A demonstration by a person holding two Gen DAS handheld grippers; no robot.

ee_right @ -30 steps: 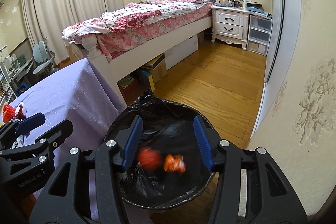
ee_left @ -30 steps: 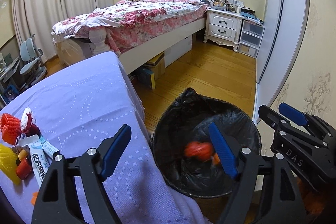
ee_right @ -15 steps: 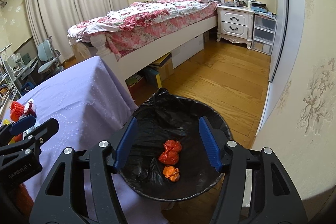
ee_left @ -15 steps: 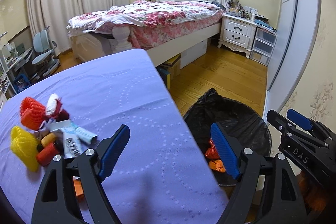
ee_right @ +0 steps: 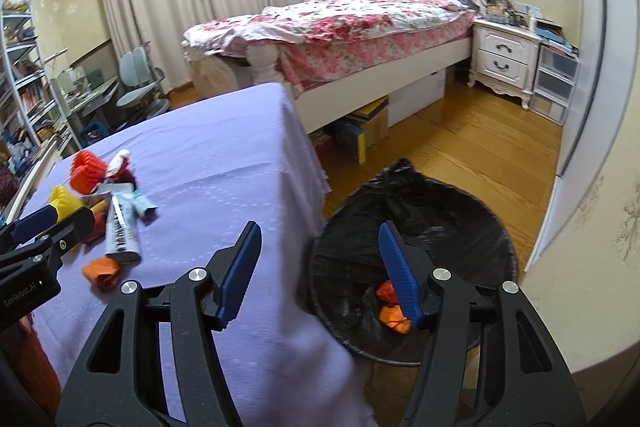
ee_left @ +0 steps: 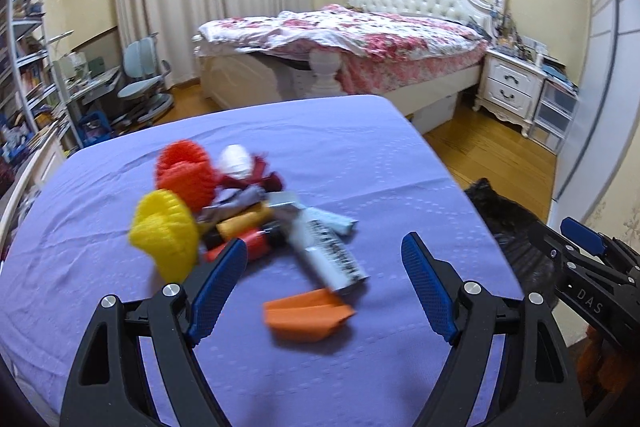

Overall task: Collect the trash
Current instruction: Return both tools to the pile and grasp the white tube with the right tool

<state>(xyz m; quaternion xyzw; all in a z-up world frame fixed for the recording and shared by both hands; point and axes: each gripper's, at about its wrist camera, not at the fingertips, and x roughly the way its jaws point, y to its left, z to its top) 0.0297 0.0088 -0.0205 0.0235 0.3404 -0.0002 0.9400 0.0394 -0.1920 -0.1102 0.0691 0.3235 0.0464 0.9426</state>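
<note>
A heap of trash lies on the purple-clothed table [ee_left: 360, 155]: a yellow foam net [ee_left: 164, 231], an orange foam net [ee_left: 182, 175], a white tube box [ee_left: 328, 259], wrappers, and an orange crumpled piece [ee_left: 306, 313] nearest me. My left gripper [ee_left: 324, 287] is open and empty, just above the orange piece. My right gripper [ee_right: 318, 271] is open and empty over the table's right edge. The black-lined bin [ee_right: 412, 267] stands on the floor right of the table, with orange and red scraps [ee_right: 390, 311] inside. The heap also shows in the right wrist view [ee_right: 104, 211].
A bed [ee_right: 360, 27] with a floral cover stands behind the table. A white nightstand [ee_right: 504, 59] and plastic drawers [ee_right: 556, 83] are at the far right. A wardrobe wall [ee_right: 592, 107] runs along the right. Chairs and shelves [ee_left: 36, 87] crowd the left.
Both grippers have swung left from over the bin toward the table. The left now faces the trash heap. The dropped scraps have settled in the bin.
</note>
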